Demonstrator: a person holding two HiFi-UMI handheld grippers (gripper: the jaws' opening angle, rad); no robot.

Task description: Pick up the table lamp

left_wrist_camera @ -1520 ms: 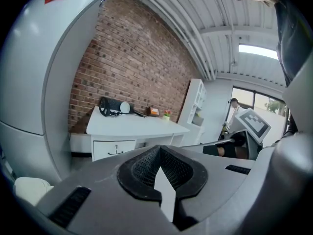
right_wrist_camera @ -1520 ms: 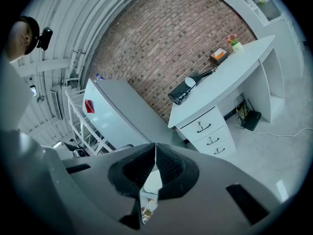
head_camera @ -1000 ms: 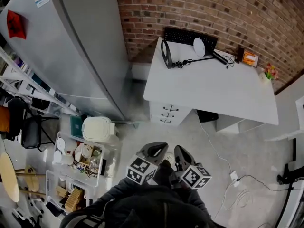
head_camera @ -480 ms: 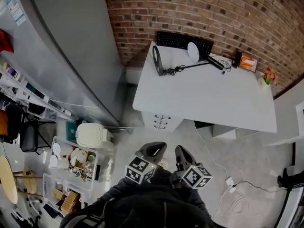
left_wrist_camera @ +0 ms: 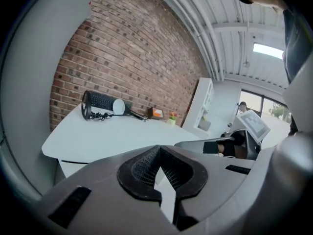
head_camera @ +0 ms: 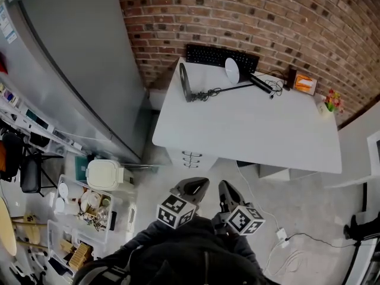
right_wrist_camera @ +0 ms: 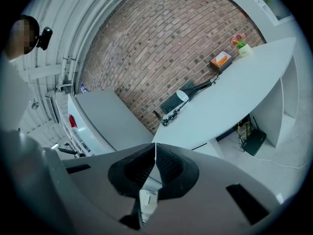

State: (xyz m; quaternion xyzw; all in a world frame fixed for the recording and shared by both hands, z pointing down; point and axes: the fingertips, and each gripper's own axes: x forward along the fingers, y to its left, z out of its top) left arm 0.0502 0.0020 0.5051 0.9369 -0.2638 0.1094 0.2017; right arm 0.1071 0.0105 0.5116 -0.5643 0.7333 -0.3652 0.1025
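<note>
The table lamp [head_camera: 208,91] lies on the far left part of a white desk [head_camera: 249,129]. It has a black ring base, a thin black arm and a round white head [head_camera: 231,70]. It also shows small in the left gripper view as the lamp [left_wrist_camera: 111,107] and in the right gripper view as the lamp [right_wrist_camera: 182,100]. My left gripper [head_camera: 195,188] and right gripper [head_camera: 227,193] hang side by side over the floor, well short of the desk. Both are shut with nothing between the pads. The left gripper [left_wrist_camera: 159,150] and the right gripper [right_wrist_camera: 155,147] both point towards the desk.
A black keyboard [head_camera: 221,54] leans against the brick wall behind the lamp. An orange box [head_camera: 305,85] and a small plant [head_camera: 330,102] sit at the desk's far right. A drawer unit [head_camera: 190,158] stands under the desk. A tall grey cabinet [head_camera: 71,70], floor bins [head_camera: 89,209] and cables [head_camera: 285,237] surround me.
The desk and lamp have slid left and downward in the head view as I move towards them. Both grippers stay shut and side by side.
</note>
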